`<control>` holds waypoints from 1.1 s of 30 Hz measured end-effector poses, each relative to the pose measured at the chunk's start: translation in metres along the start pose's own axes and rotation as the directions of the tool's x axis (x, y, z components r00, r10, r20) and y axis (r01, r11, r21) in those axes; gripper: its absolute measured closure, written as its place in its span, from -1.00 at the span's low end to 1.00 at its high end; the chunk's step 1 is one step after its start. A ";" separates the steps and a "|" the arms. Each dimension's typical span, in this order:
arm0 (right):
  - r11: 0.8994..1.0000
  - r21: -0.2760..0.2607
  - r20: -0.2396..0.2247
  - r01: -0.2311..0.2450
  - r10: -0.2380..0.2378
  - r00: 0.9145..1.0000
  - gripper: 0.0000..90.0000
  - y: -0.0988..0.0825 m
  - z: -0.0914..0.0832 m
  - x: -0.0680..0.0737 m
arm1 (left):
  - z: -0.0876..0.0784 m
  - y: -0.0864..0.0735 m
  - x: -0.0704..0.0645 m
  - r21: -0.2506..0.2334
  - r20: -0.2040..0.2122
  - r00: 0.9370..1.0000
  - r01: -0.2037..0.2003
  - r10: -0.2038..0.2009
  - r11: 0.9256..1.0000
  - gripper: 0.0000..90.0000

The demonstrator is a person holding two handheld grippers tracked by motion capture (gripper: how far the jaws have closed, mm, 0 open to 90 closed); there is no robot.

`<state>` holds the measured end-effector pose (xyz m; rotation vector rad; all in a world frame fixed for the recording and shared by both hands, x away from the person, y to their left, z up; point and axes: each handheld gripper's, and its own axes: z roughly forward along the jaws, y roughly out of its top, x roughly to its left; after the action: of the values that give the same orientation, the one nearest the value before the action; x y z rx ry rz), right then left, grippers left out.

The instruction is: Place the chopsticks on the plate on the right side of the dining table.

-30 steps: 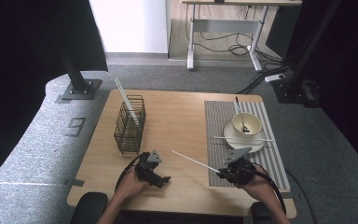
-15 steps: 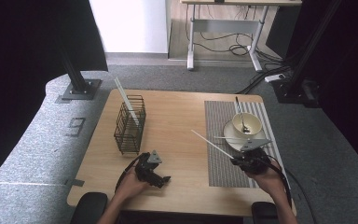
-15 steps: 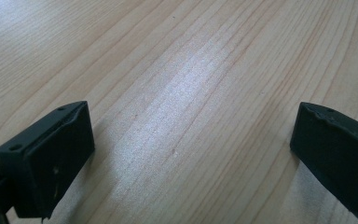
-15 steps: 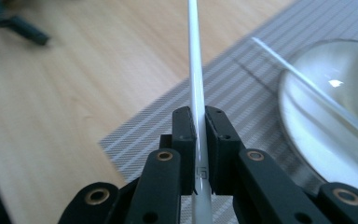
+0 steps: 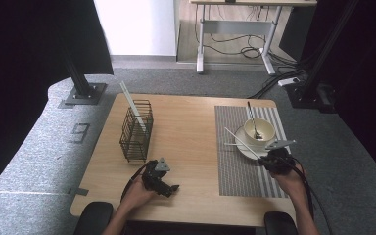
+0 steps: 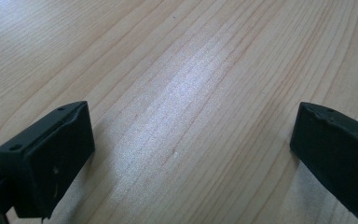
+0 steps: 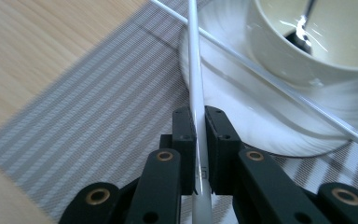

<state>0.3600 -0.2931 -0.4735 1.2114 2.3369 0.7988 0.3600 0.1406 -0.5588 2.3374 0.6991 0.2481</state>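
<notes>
A thin white chopstick (image 7: 193,70) is pinched near one end, its long shaft slanting over the striped placemat (image 5: 240,161) toward the saucer (image 7: 242,116). A second white chopstick (image 7: 279,79) lies across the saucer's rim beside the cup (image 7: 307,51); the two seem to cross, perhaps without touching

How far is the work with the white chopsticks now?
Done: one chopstick lies across the saucer beside the cup. In hand: the right gripper is shut on a second chopstick over the saucer. Left: setting it down; another stick stands in the wire basket.
</notes>
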 end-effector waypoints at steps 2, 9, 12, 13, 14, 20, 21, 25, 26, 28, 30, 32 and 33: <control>1.000 0.013 0.012 -0.004 0.004 1.000 0.84 -0.002 0.005 -0.006 | 0.000 0.000 0.000 0.000 0.000 1.000 0.000 0.000 1.000 -1.00; 0.999 0.035 0.024 -0.004 0.003 1.000 0.84 -0.003 0.017 -0.017 | 0.000 0.000 0.000 0.000 0.000 1.000 0.000 0.000 1.000 -1.00; 0.999 0.037 0.024 -0.012 0.011 1.000 0.84 -0.005 0.021 -0.020 | 0.000 0.000 0.000 0.000 0.000 1.000 0.000 0.000 1.000 -1.00; 0.999 0.036 0.023 -0.014 0.013 1.000 0.84 -0.005 0.023 -0.022 | 0.000 0.000 0.000 0.000 0.000 1.000 0.000 0.000 1.000 -1.00; 0.999 0.036 0.022 -0.015 0.014 1.000 0.84 -0.006 0.024 -0.023 | 0.000 0.000 0.000 0.000 0.000 1.000 0.000 0.000 1.000 -1.00; 0.999 0.046 0.020 -0.012 0.011 1.000 0.84 -0.005 0.030 -0.028 | 0.000 0.000 0.000 0.000 0.000 1.000 0.000 0.000 1.000 -1.00; 0.999 0.046 0.016 -0.016 0.015 1.000 0.84 -0.005 0.031 -0.029 | 0.000 0.000 0.000 0.000 0.000 1.000 0.000 0.000 1.000 -1.00; 0.998 0.054 0.014 -0.010 0.009 1.000 0.83 -0.004 0.034 -0.031 | 0.000 0.000 0.000 0.000 0.000 1.000 0.000 0.000 1.000 -1.00; 0.998 0.059 0.011 -0.010 0.009 1.000 0.83 -0.004 0.035 -0.032 | 0.000 0.000 0.000 0.000 0.000 1.000 0.000 0.000 1.000 -1.00; 0.998 0.067 0.012 -0.006 0.005 1.000 0.83 -0.005 0.037 -0.033 | 0.000 0.000 0.000 0.000 0.000 1.000 0.000 0.000 1.000 -1.00; 0.997 0.073 0.007 -0.007 0.006 1.000 0.83 -0.005 0.038 -0.035 | 0.000 0.000 0.000 0.000 0.000 1.000 0.000 0.000 1.000 -1.00; 0.997 0.081 0.011 -0.006 0.005 1.000 0.83 -0.007 0.039 -0.037 | 0.000 0.000 0.000 0.000 0.000 1.000 0.001 -0.001 1.000 -1.00; 0.997 0.075 0.003 -0.009 0.009 1.000 0.83 -0.007 0.039 -0.039 | 0.000 0.000 0.000 0.000 0.000 1.000 0.001 -0.001 1.000 -1.00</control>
<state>0.3995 -0.3167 -0.5053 1.2536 2.3800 0.7177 0.3599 0.1405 -0.5588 2.3368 0.7000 0.2482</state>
